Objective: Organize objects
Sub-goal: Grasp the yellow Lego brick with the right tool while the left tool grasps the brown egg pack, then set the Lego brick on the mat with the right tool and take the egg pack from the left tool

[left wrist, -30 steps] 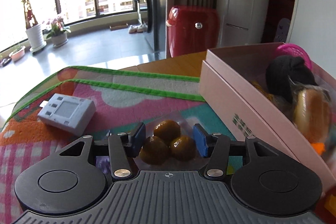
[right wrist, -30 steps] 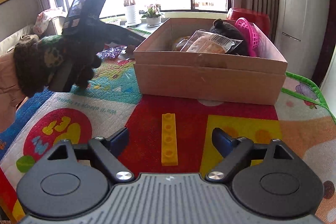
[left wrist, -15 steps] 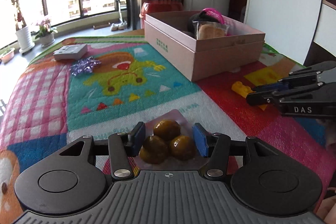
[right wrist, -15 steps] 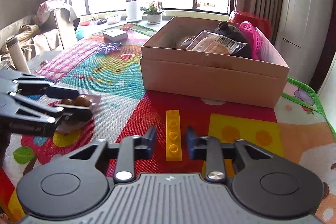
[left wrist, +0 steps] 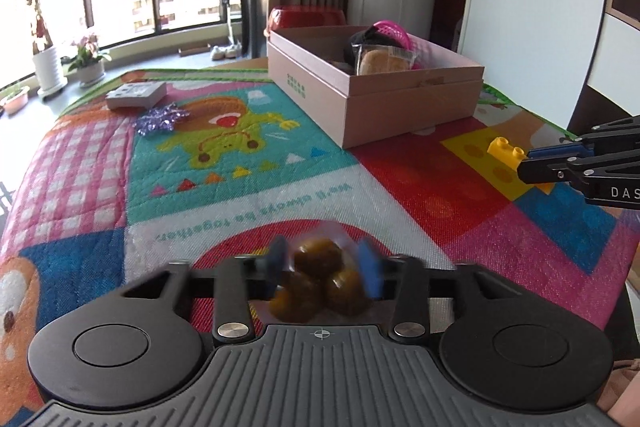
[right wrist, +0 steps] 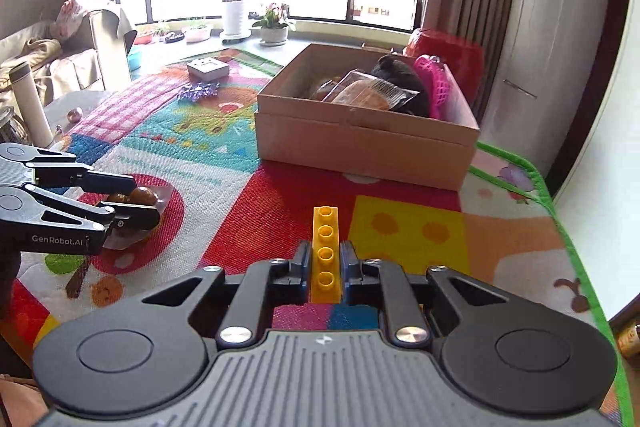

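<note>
The right hand-held gripper (right wrist: 325, 263) clamps one yellow brick (right wrist: 327, 251) near the box (right wrist: 360, 143); the left hand-held gripper (left wrist: 324, 267) grips one packet (left wrist: 320, 283) of three brown balls. One purple bow (left wrist: 162, 117) lies beside one white device (left wrist: 136, 95).

Colourful play mat (left wrist: 248, 195) under cardboard box (left wrist: 400, 107), switch plate (left wrist: 136, 95), purple bow (left wrist: 162, 119)

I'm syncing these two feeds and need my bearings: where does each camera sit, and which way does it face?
Left wrist: sits behind the left claw, shut on a packet of brown balls; looks across the play mat toward the cardboard box; right claw at right edge.
Right wrist: sits behind the right claw, shut on a yellow brick; faces the box and windows; left claw at left edge.
Shared: box, mat, brick, packet, purple bow.
</note>
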A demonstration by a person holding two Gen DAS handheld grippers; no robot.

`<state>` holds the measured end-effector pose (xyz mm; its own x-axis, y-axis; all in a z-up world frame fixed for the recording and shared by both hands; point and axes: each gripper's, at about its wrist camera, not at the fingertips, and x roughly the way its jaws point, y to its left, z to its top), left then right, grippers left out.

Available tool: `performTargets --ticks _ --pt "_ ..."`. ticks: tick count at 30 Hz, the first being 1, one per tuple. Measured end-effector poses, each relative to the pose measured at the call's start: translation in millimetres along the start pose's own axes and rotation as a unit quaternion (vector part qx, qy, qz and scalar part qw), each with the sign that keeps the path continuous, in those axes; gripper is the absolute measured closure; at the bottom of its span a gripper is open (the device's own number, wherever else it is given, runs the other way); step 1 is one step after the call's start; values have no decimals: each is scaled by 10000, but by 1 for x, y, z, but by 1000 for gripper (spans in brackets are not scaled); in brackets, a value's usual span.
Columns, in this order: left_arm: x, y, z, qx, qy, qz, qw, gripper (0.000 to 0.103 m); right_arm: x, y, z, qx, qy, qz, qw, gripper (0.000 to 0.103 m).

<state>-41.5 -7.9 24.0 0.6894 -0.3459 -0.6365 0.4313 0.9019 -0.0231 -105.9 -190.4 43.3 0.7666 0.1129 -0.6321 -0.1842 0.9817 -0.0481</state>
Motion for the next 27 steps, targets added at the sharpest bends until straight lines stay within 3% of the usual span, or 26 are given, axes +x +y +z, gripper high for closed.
performTargets --ticks 1,3,9,18,20,22,25,27 --pt "-3 -2 3 -19 9 -25 10000 76 -3 -1 0 4 -45 8 10000 89" --pt "-11 -4 7 -53 -37 -85 9999 95 -11 -2 2 7 -150 29 9999 89" --pt "-23 -10 12 -136 -194 -9 9997 95 -17 -4 -1 54 -248 114 9996 89" --pt "-28 21 -10 -852 -126 248 9960 89 19 -13 -8 311 144 89 9994 86" --pt "-33 31 -16 -993 -158 439 9940 89 25 -9 -7 313 246 54 9992 66" --pt "-36 44 -21 -1176 -170 600 9911 89 23 1 -6 235 148 133 9995 26" --pt "-38 64 -27 -1524 -165 707 9857 89 18 29 2 33 51 593 9982 4" --pt "-39 74 -30 -1685 -209 742 9827 89 20 52 9 -110 147 1079 9940 0"
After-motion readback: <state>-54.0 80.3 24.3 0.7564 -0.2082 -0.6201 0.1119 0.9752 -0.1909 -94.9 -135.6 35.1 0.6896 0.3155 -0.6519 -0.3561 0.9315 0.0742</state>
